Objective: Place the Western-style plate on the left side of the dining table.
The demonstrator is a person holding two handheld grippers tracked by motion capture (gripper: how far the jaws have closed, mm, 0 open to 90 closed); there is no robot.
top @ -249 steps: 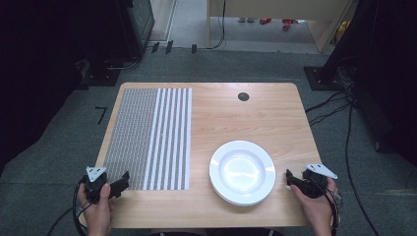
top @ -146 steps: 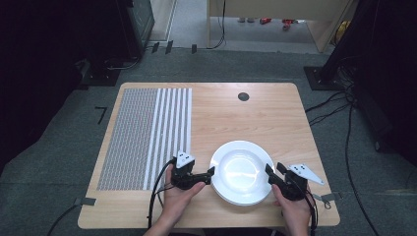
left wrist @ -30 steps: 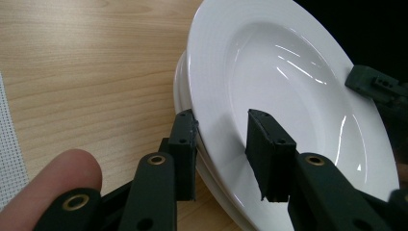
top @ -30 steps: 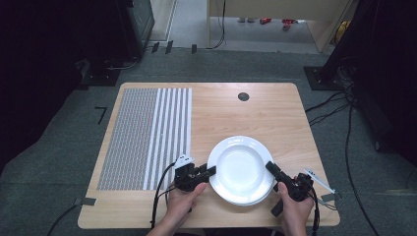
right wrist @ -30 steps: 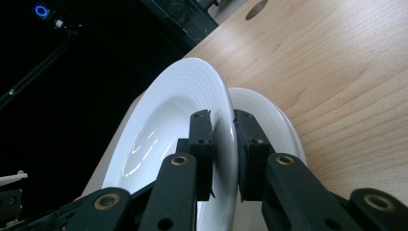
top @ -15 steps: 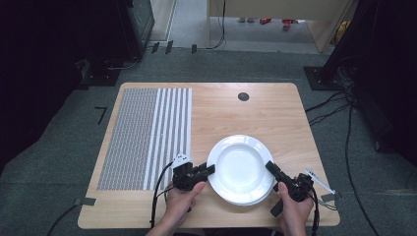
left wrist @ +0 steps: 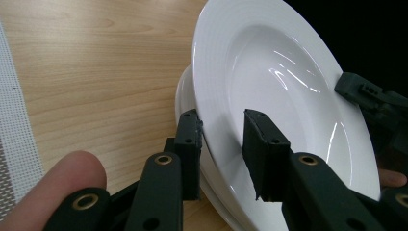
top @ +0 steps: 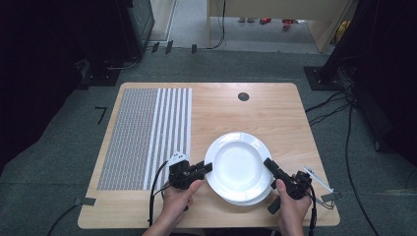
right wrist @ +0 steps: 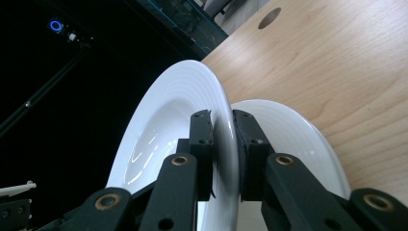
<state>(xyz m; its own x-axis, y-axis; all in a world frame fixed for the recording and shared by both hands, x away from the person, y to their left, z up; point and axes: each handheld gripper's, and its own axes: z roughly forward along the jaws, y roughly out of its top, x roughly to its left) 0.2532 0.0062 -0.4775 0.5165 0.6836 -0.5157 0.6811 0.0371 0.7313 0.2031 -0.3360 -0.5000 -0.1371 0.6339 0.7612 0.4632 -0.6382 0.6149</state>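
Note:
Two white deep plates are stacked near the table's front. The top plate [top: 238,164] [left wrist: 284,82] [right wrist: 163,120] is tilted up off the lower plate [top: 251,200] [left wrist: 185,96] [right wrist: 298,139]. My left gripper [top: 206,167] [left wrist: 223,130] is shut on the top plate's left rim, one jaw under it and one on its inner face. My right gripper [top: 268,163] [right wrist: 222,120] is shut on the opposite rim, pads tight on both faces. The right gripper [left wrist: 365,94] also shows past the plate's far edge in the left gripper view.
A grey and white striped mat [top: 147,132] covers the left part of the wooden table [top: 275,113]. A round cable hole [top: 243,96] sits near the far edge. Cables lie on the floor at the right, beside dark stands.
Both grippers came in from the table's front corners to the plate's two sides. In the last second the top plate has shifted slightly left, baring the lower plate's front rim.

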